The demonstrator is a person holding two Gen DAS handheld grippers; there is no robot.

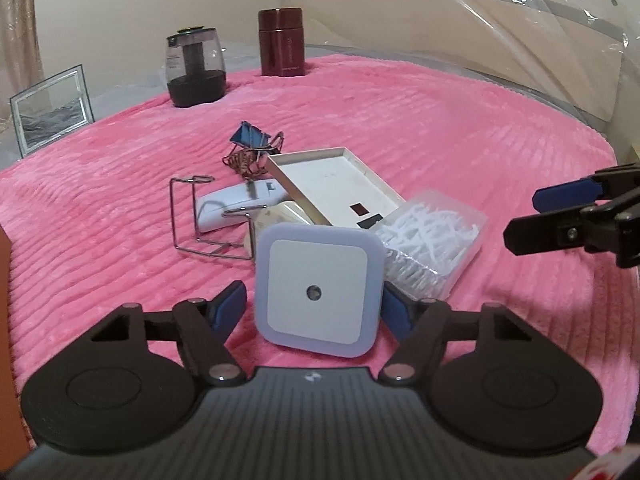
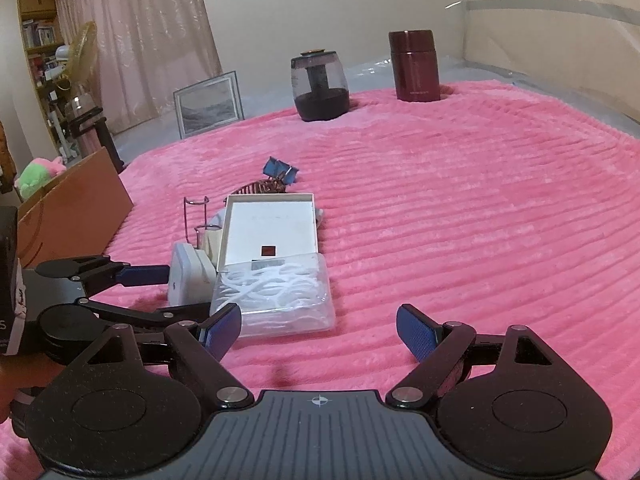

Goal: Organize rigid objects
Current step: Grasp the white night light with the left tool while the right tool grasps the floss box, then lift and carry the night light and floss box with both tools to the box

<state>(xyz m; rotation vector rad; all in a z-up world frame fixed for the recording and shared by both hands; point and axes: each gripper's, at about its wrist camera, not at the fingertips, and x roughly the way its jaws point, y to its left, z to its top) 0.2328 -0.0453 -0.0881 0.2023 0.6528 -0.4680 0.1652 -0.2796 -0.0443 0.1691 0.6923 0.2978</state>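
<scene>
A square white night light (image 1: 316, 292) stands tilted on the pink blanket (image 1: 460, 128), facing the left wrist camera. My left gripper (image 1: 315, 290) straddles it; its right pad is at the light's edge and a thin gap shows at the left pad. The right wrist view shows the night light (image 2: 188, 276) from the side between the left gripper's (image 2: 188, 292) fingers. Behind it lie a shallow white box (image 1: 340, 184), a clear box of floss picks (image 1: 436, 240), a wire stand (image 1: 192, 216), a white handset (image 1: 236, 204) and binder clips (image 1: 250, 136). My right gripper (image 2: 319, 312) is open and empty beside the floss box (image 2: 276, 296).
At the blanket's far edge stand a dark glass jar (image 1: 194, 68) and a maroon flask (image 1: 281, 42). A framed picture (image 1: 52, 108) leans at the back left. A cardboard box (image 2: 76, 204) borders the left edge. Bare blanket (image 2: 480, 220) stretches right of the pile.
</scene>
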